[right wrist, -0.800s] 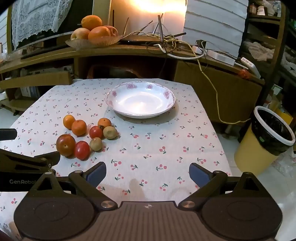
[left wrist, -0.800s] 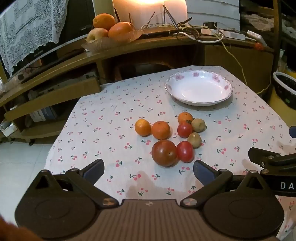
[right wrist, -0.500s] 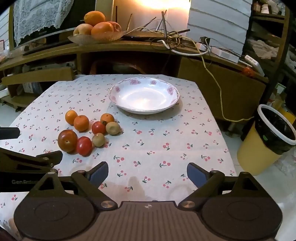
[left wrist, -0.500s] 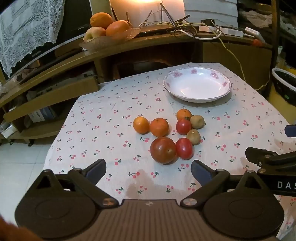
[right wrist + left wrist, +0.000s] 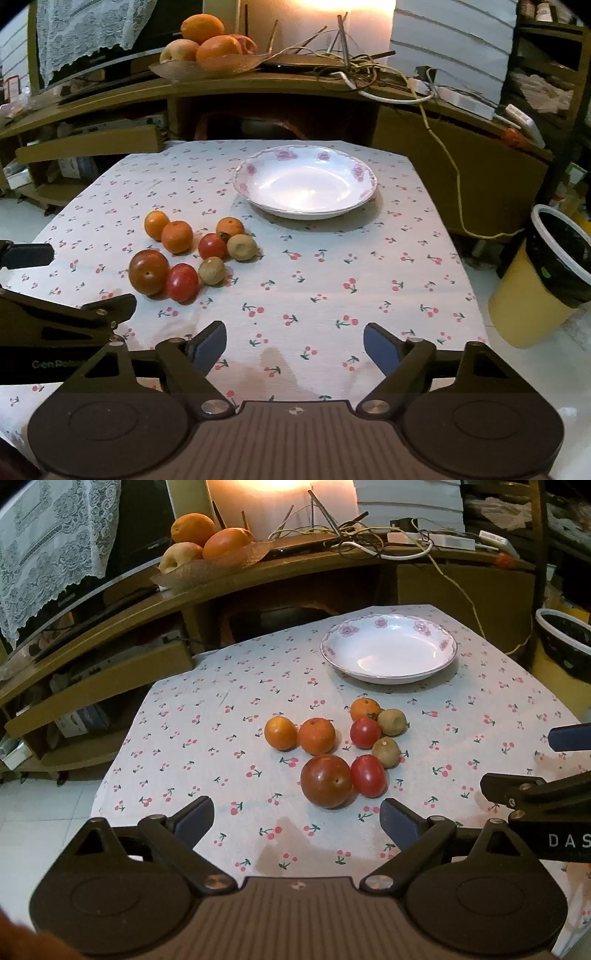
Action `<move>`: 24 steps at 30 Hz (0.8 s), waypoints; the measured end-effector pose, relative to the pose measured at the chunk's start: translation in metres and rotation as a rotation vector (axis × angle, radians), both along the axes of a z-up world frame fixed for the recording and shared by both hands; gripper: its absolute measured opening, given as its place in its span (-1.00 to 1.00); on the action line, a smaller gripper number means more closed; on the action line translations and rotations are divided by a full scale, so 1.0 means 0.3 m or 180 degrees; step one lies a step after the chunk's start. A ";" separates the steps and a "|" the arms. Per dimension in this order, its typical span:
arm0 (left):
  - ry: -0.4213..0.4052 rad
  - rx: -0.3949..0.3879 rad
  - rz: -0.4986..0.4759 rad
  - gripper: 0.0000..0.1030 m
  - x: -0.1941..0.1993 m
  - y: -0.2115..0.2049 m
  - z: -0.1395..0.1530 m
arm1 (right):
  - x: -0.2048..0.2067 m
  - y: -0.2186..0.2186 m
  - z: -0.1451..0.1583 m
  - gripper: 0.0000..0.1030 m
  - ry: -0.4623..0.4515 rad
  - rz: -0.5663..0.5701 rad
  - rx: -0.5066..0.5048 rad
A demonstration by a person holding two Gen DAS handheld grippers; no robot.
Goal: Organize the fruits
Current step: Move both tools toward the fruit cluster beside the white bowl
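Observation:
Several small fruits lie clustered on the cherry-print tablecloth (image 5: 207,738): a large dark red tomato (image 5: 325,781), two red tomatoes (image 5: 368,775), three oranges (image 5: 316,736) and two brownish kiwis (image 5: 386,752). Behind them stands an empty white plate (image 5: 388,650) with a pink flower rim. My left gripper (image 5: 297,821) hangs open just short of the big tomato, nothing between its fingers. My right gripper (image 5: 295,349) is open too, over bare cloth to the right of the cluster (image 5: 184,258), with the plate (image 5: 304,181) ahead. Each gripper shows at the edge of the other's view.
A wooden shelf unit (image 5: 258,579) behind the table carries a bowl of larger fruit (image 5: 207,542) and tangled cables (image 5: 369,539). A yellow bin with a black liner (image 5: 546,273) stands on the floor to the right of the table.
Both grippers have moved forward toward the table; the fruits and plate look nearer and larger. Nothing was taken hold of and both stay open.

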State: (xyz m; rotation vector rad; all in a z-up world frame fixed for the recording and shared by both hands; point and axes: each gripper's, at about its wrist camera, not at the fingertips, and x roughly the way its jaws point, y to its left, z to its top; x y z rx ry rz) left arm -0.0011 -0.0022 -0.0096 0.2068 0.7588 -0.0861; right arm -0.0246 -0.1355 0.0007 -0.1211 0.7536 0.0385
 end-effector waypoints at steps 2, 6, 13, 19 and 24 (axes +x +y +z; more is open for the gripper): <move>0.0011 -0.0001 -0.0011 0.95 0.003 0.002 -0.003 | 0.005 0.001 -0.002 0.50 0.0022 0.0034 0.0017; 0.0006 0.0034 -0.0035 0.95 0.015 0.006 -0.003 | 0.020 0.007 -0.005 0.38 0.0091 0.0109 0.0091; 0.0061 -0.0065 -0.0036 0.93 0.036 0.040 -0.009 | 0.061 0.020 -0.009 0.14 0.0212 0.0326 0.0272; 0.0078 0.0004 -0.0064 0.88 0.048 0.045 -0.023 | 0.094 0.040 -0.010 -0.02 0.0299 0.0495 0.0358; 0.0110 -0.0010 -0.0015 0.86 0.069 0.061 -0.031 | 0.124 0.060 -0.019 -0.11 0.0381 0.0571 0.0368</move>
